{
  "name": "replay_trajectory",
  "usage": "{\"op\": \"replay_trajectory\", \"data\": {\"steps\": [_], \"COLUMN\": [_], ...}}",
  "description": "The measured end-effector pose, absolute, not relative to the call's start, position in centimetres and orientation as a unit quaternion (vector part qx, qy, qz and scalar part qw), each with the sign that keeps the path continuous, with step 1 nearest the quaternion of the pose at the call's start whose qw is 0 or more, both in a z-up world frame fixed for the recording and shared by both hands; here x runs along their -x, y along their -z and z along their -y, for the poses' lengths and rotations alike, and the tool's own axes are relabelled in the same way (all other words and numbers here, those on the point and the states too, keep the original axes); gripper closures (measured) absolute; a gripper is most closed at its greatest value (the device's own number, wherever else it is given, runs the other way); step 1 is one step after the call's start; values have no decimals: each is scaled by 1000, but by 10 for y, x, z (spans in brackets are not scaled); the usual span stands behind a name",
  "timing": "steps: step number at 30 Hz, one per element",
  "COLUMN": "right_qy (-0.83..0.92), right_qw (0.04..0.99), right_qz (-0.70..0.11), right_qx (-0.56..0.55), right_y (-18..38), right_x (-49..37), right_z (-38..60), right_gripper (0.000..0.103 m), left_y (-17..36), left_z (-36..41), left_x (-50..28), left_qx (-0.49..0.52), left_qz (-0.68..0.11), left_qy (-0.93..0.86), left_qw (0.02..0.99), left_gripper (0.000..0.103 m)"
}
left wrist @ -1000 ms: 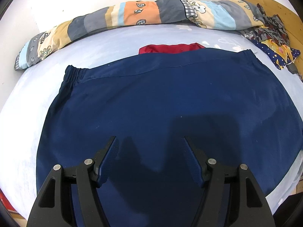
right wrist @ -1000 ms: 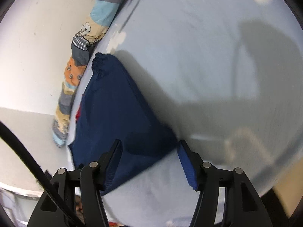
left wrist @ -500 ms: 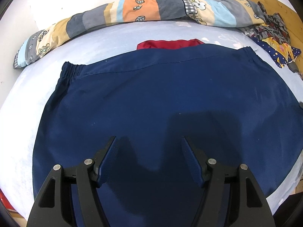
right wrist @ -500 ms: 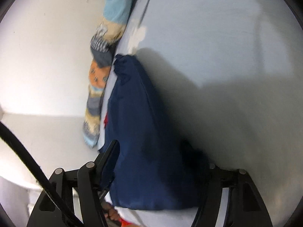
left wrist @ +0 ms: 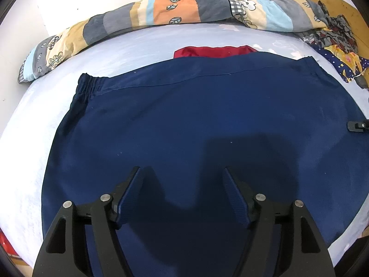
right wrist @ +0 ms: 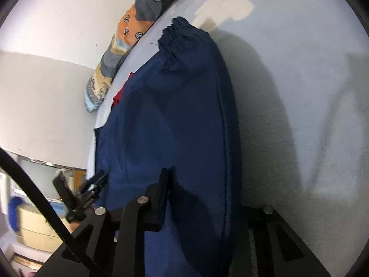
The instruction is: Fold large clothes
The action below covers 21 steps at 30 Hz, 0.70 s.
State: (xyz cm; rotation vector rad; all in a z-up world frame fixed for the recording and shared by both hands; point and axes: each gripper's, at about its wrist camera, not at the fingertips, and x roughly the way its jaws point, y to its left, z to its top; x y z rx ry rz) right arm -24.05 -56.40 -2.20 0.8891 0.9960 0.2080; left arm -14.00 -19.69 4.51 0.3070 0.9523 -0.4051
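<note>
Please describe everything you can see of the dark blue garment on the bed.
The dark blue garment is a smooth woven piece with a gathered elastic waistband and a stitched seam beneath it. It lies spread flat on the pale sheet, partly covering a red cloth. The right gripper is closing on its side edge.

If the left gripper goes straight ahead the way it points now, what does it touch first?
Most likely the navy garment: the left gripper is open and empty, and the cloth fills the view ahead of it, though depth is uncertain.
</note>
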Motion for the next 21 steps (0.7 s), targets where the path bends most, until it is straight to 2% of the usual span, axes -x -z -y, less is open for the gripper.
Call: {"op": "replay_trajectory", "data": {"steps": [2, 8, 16, 18, 21], "right_qy": [-74, -14, -17, -20, -24], "right_qw": [805, 849, 849, 846, 843], "right_qz": [-460, -451, -407, -395, -383], "right_qx": [-368, -275, -336, -357, -377], "right_y": [4, -57, -106, -116, -124], "right_x": [241, 231, 232, 234, 234], "right_z": [549, 506, 476, 471, 461], "right_gripper": [88, 91, 92, 92, 92], "left_y": [-45, -45, -33, -45, -71], "left_z": [197, 193, 192, 195, 195], "left_x": [138, 141, 145, 154, 181], "left_qx": [-145, -159, -195, -193, -149], "left_qz": [-454, -444, -409, -392, -350], "left_qy": [191, 177, 147, 142, 179], "left_qw": [858, 864, 879, 888, 907], "left_gripper": [32, 32, 33, 40, 40]}}
